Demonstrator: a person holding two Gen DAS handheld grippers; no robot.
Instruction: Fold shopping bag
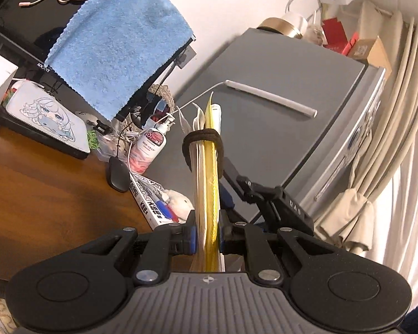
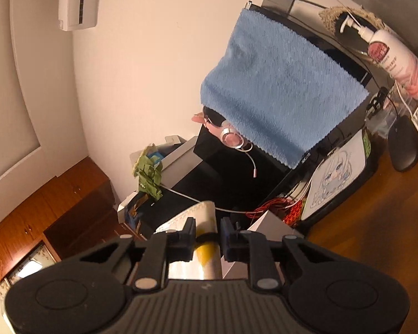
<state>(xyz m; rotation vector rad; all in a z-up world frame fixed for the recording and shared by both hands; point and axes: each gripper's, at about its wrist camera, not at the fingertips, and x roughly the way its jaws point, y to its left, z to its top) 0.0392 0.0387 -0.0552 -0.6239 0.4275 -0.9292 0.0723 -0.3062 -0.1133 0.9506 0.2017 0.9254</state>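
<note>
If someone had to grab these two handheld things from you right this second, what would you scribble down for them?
Left tool: shut on the folded shopping bag, held upright in the air beside the wooden desk.
Right tool: its fingers stand either side of the same bag, at the black band; whether it grips is unclear.
Done: the bag is folded flat and the black band wraps around it.
Left: probably just seat the band and set the bundle down.
</note>
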